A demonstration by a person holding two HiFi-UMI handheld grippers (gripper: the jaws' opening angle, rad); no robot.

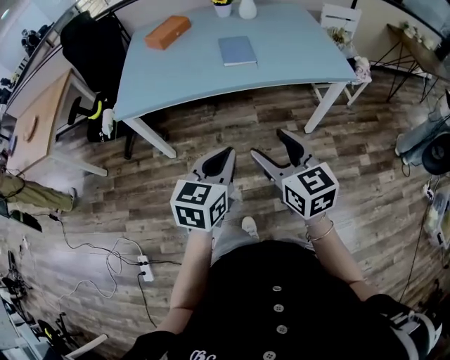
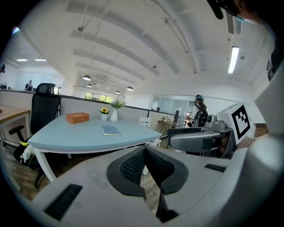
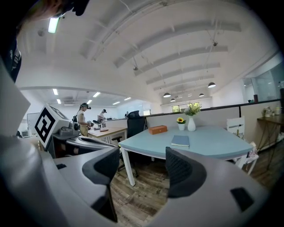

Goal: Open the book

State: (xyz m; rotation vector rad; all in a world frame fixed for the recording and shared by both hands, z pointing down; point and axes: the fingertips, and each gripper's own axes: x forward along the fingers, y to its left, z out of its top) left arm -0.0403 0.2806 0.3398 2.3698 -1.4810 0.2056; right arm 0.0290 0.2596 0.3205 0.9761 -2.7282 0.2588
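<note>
The closed blue-grey book (image 1: 237, 50) lies flat on the light blue table (image 1: 295, 63), far ahead of both grippers. It also shows as the book (image 2: 110, 130) and the book (image 3: 180, 141) in the gripper views. My left gripper (image 1: 228, 152) hangs over the wooden floor, short of the table, with its jaws pressed together and nothing between them (image 2: 144, 165). My right gripper (image 1: 268, 143) is beside it at the same height, jaws spread apart and empty (image 3: 142, 170). Both point toward the table.
An orange box (image 1: 168, 32), a white vase (image 1: 247, 8) and a small flower pot (image 1: 222, 7) stand on the table behind the book. A black office chair (image 1: 95, 42) and a wooden desk (image 1: 35, 119) are at left. A white chair (image 1: 341, 21) stands at right, and cables with a power strip (image 1: 144, 267) lie on the floor.
</note>
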